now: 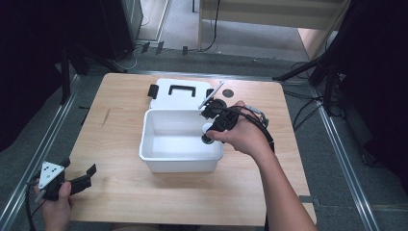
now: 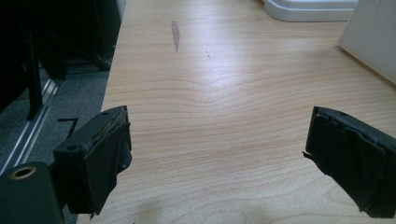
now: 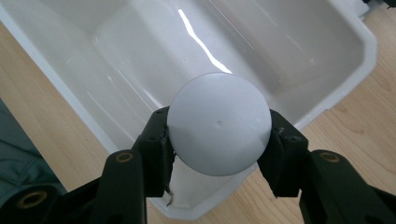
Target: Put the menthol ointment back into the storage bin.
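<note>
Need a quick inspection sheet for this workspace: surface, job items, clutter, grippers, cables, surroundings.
Surface: wooden table, dark streak near its left edge.
Job's things: open white bin with nothing in it; its lid lies flat behind it, black handle up; white ball.
Clutter: small dark disc beside the lid.
Grippers: right gripper shut on the ball above the bin's right rim; left gripper open, over the table's front-left corner.
Cables: black cable along the right hand; others on the floor.
Surroundings: grey floor, metal rails, dark stands.
</note>
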Available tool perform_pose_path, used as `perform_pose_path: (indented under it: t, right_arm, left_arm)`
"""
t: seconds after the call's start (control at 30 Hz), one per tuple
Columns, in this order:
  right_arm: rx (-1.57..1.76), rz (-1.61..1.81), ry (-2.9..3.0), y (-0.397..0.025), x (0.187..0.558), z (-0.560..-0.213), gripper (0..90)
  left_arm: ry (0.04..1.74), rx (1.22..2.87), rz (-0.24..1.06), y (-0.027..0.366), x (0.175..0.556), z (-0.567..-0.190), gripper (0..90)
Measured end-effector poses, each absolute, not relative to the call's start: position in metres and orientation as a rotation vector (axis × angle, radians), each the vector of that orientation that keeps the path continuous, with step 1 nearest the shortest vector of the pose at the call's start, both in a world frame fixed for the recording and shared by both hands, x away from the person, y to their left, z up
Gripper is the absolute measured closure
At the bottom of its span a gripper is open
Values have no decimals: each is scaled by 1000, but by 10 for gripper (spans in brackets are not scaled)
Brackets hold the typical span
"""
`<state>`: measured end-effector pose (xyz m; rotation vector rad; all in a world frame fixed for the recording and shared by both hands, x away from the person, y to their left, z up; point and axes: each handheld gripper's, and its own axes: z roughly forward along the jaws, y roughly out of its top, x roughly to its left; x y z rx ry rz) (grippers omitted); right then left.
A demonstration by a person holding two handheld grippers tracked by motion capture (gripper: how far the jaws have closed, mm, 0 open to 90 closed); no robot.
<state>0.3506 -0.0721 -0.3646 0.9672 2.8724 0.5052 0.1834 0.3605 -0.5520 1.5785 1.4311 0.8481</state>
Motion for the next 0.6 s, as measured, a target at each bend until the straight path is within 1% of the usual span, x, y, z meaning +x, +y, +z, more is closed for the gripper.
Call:
perform_pose_path:
  t: [0.6]
  right_arm:
    - [947,408,2929,-56,354,-410,515]
  left_arm:
    - [1431,1586,846,360,183,-552,78]
